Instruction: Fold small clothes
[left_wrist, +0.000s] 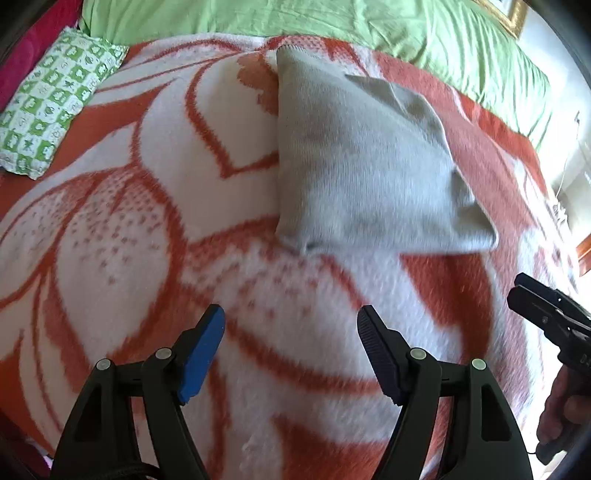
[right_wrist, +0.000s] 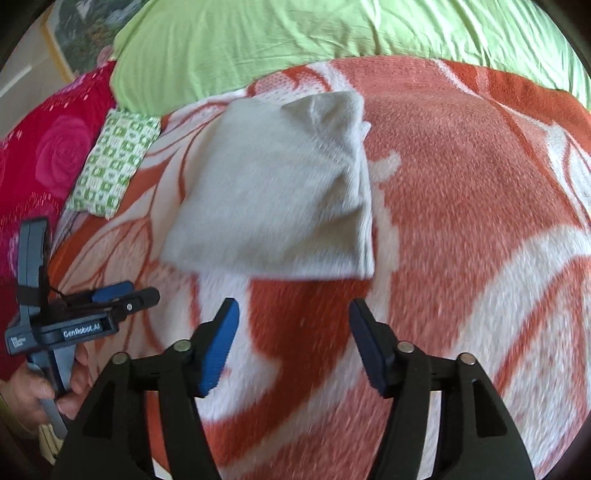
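Observation:
A small grey knitted garment (left_wrist: 365, 162) lies folded on the orange and white flowered blanket (left_wrist: 147, 206); it also shows in the right wrist view (right_wrist: 280, 192). My left gripper (left_wrist: 291, 328) is open and empty, a little short of the garment's near edge. My right gripper (right_wrist: 293, 325) is open and empty, also just short of the garment. The right gripper shows at the right edge of the left wrist view (left_wrist: 517, 291). The left gripper shows at the left of the right wrist view (right_wrist: 140, 291).
A green and white patterned small pillow (left_wrist: 55, 99) lies at the far left of the blanket (right_wrist: 461, 184); it also shows in the right wrist view (right_wrist: 114, 162). A light green sheet (left_wrist: 332, 18) covers the far side. A red rose fabric (right_wrist: 44, 158) lies at left.

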